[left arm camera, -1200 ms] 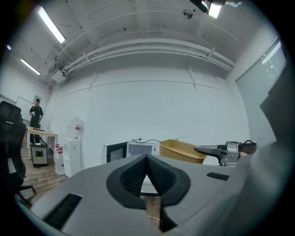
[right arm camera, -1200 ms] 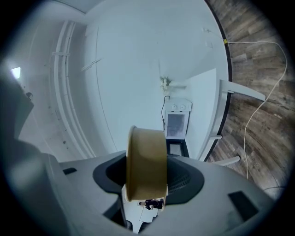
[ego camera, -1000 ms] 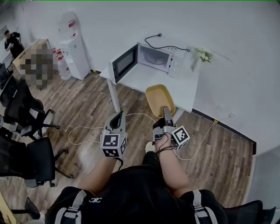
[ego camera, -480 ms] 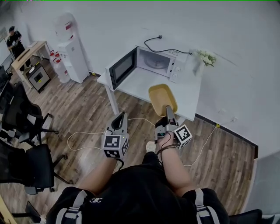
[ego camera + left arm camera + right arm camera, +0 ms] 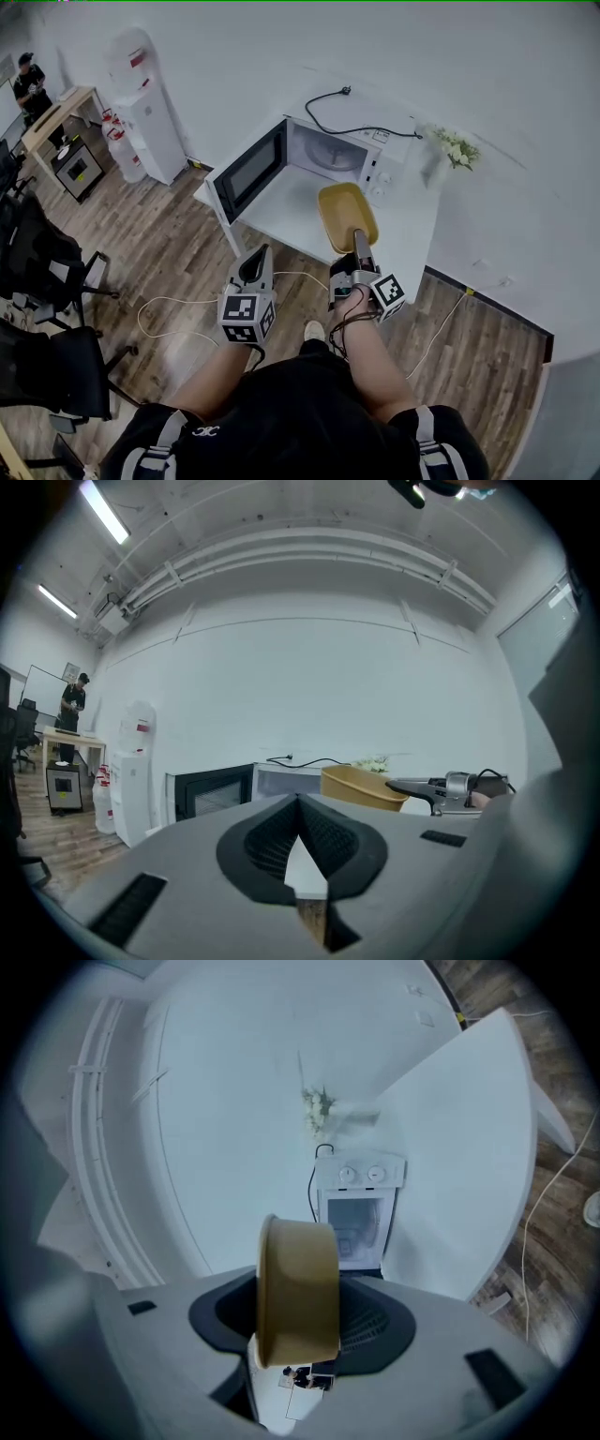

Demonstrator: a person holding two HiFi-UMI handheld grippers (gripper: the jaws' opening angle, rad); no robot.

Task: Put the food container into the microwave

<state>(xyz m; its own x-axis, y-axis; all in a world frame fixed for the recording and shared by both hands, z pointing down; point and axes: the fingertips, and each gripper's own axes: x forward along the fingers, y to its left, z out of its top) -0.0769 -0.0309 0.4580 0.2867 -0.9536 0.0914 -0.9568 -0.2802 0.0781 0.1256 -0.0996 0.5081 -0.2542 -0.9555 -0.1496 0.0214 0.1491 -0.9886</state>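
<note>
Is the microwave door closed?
No, the door is swung wide open, so the inside of the microwave shows.

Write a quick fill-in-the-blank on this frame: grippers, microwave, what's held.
1. The right gripper is shut on the yellow ____.
2. The door of the microwave stands ____.
3. The left gripper holds ____.
4. The microwave sits on a white ____.
Missing words: food container; open; nothing; table.
</note>
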